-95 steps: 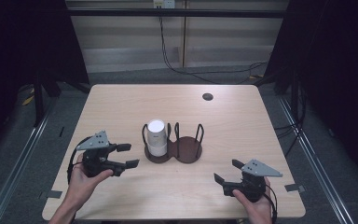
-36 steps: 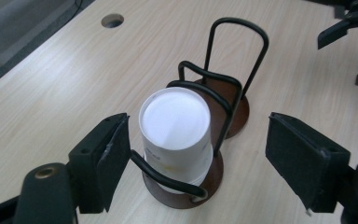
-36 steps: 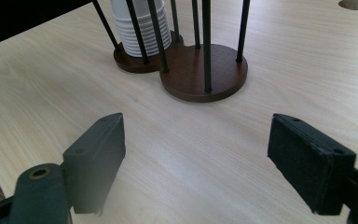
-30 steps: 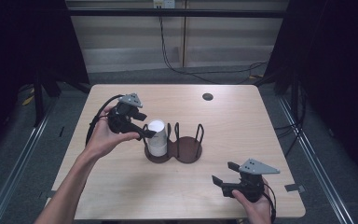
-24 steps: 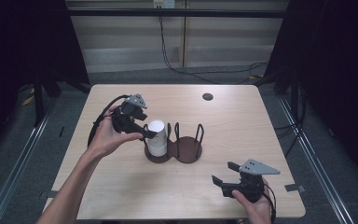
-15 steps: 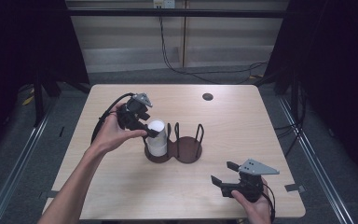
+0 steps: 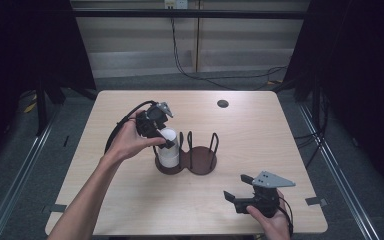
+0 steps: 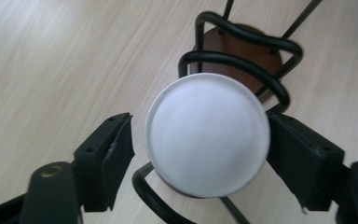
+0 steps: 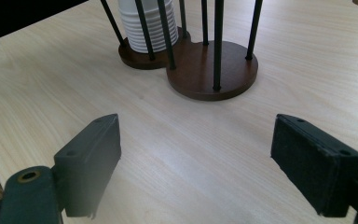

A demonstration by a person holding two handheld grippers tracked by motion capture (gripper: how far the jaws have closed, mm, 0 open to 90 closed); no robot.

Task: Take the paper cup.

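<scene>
The left gripper (image 7: 166,136) has been brought from the table's left edge to the top of the stack of white cups (image 7: 169,150), its jaws having just been closing around the stack: one pad (image 8: 303,158) touches the rim, the other (image 8: 114,154) stands just clear. The stack remains in the left ring of the wire holder (image 7: 200,159). The right gripper (image 7: 235,199) is kept at the near right of the table (image 7: 280,125), its jaws apart, having just been opening on nothing.

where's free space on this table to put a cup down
Bare wood lies between the holder and the right gripper, along the far edge left of the dark disc, and right of the holder toward the table edge. It is crowded at the cup stack, where the left gripper straddles it.
</scene>
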